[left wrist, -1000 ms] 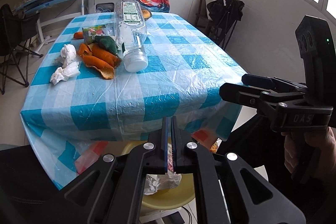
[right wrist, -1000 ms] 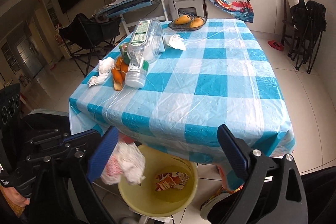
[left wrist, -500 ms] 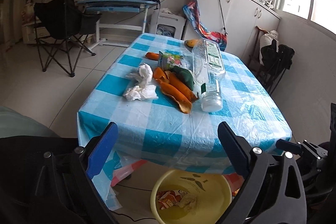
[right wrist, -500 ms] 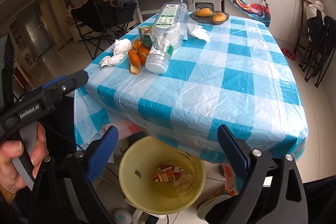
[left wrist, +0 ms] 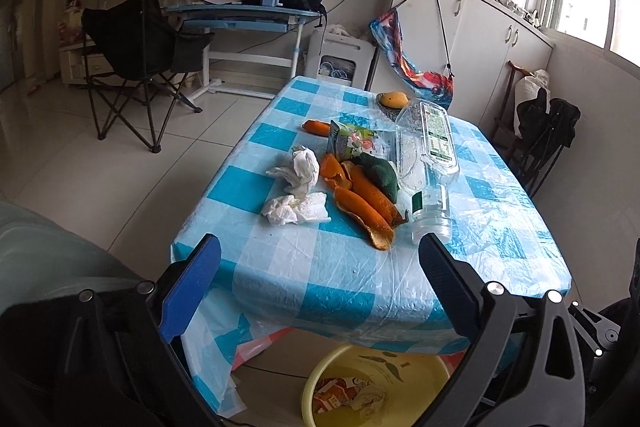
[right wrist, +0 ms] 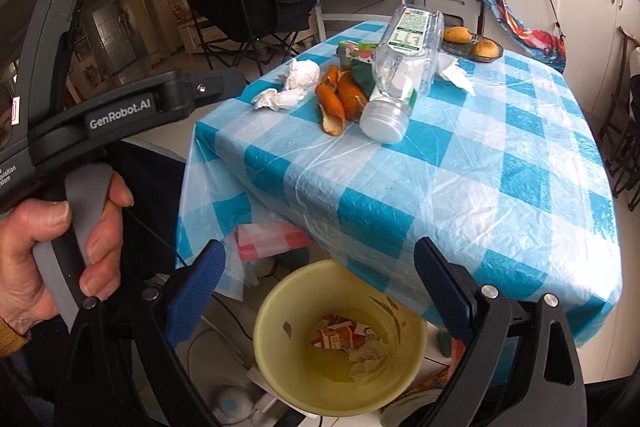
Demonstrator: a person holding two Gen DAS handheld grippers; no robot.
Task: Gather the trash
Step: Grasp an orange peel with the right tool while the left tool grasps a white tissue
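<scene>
Lying near the table's [left wrist: 320, 279] edge, the crumpled tissues [left wrist: 296, 211] looked soft and light, easy to pinch anywhere. Both claws, left gripper [left wrist: 316, 283] and right gripper [right wrist: 316, 287], gaped apart, empty.

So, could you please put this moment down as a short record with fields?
left gripper: jaws opening, nothing between them
right gripper: open, empty, above the bin
yellow bin: on the floor by the table edge, holds a wrapper and a tissue
table: checked cloth
still on table: crumpled tissues, orange peels, lying plastic bottle
</scene>
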